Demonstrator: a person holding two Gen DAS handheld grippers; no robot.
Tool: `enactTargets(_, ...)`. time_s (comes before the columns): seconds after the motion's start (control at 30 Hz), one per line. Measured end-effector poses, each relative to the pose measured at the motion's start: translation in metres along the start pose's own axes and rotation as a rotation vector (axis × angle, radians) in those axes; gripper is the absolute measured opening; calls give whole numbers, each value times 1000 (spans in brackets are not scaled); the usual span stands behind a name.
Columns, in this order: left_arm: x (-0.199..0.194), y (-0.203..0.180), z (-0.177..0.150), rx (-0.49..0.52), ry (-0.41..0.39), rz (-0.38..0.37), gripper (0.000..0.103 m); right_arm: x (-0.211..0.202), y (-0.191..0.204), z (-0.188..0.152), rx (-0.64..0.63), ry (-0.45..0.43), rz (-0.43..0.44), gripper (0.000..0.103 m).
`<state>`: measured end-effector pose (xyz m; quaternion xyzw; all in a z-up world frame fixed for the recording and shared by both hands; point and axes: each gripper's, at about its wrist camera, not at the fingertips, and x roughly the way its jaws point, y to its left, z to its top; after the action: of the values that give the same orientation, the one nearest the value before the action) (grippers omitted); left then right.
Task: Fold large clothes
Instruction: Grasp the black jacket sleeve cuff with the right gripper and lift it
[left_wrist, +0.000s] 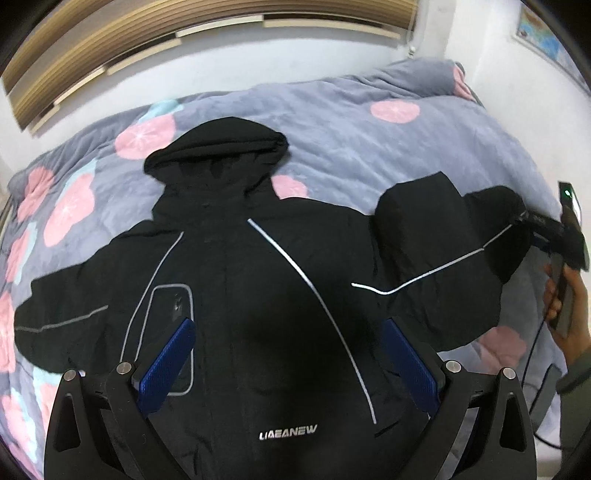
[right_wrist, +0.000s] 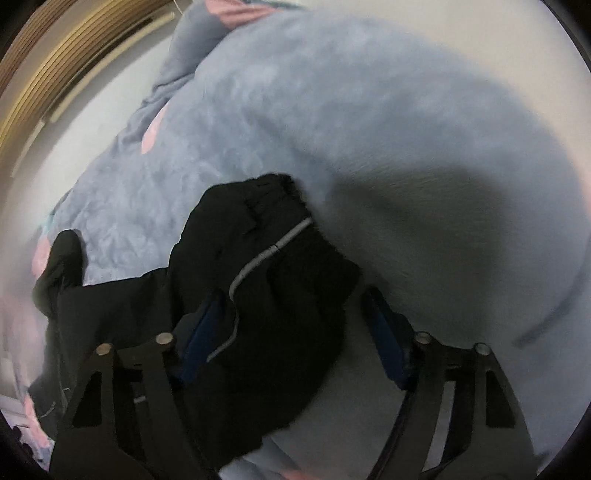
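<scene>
A black hooded jacket (left_wrist: 236, 280) with grey reflective stripes lies spread face up on the bed, hood toward the wall. My left gripper (left_wrist: 288, 332) is open and empty above the jacket's chest. The jacket's right sleeve (left_wrist: 461, 236) is bunched and lifted off the bed near the bed's right edge. In the right wrist view the sleeve's cuff end (right_wrist: 266, 277) lies between the wide-apart fingers of my right gripper (right_wrist: 295, 306); the blue pads (right_wrist: 388, 332) do not press it. The right gripper also shows in the left wrist view (left_wrist: 546, 229).
A grey-blue quilt (left_wrist: 369, 147) with pink flower prints covers the bed. A white wall and a wooden blind (left_wrist: 184, 33) lie behind it. The person's hand (left_wrist: 565, 306) and a black cable (left_wrist: 532, 354) are at the bed's right edge.
</scene>
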<state>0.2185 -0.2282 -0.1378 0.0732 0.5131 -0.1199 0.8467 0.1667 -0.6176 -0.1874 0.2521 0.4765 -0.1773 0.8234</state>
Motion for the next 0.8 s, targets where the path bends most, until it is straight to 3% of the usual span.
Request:
enactTargets(0.07,5,-6,4,17,-9,-3,101,10,4,2,-11,15,19,53)
enactTargets(0.1,11,-10,8,29,-14,-5,101,10,7,2,-17,17,15,32)
enactTargets(0.13,17,-14,11,38,-15,-8,101,8,8,2,-22,20,40,18)
enactTargets(0.23,36,-28,22,44,-3,-56,101,-21,18,-3,-55,-22,80,15)
enactTargets(0.33,51,-43,32,47,12,-111,101,-79,21,-2,-119,-151,-25,14)
enactTargets(0.43,65,-67,39,88,9,-146,101,-129,-15,10,-46,-283,-100,15)
enactTargets(0.5,77,-83,41,112,16,-165,101,-132,-44,19,22,-271,-79,15)
enactTargets(0.67,117,-120,39,171,44,-185,101,-84,-61,11,-1,-167,-199,15)
enactTargets(0.8,173,-145,27,232,143,-167,101,-45,-87,8,73,-74,-189,15)
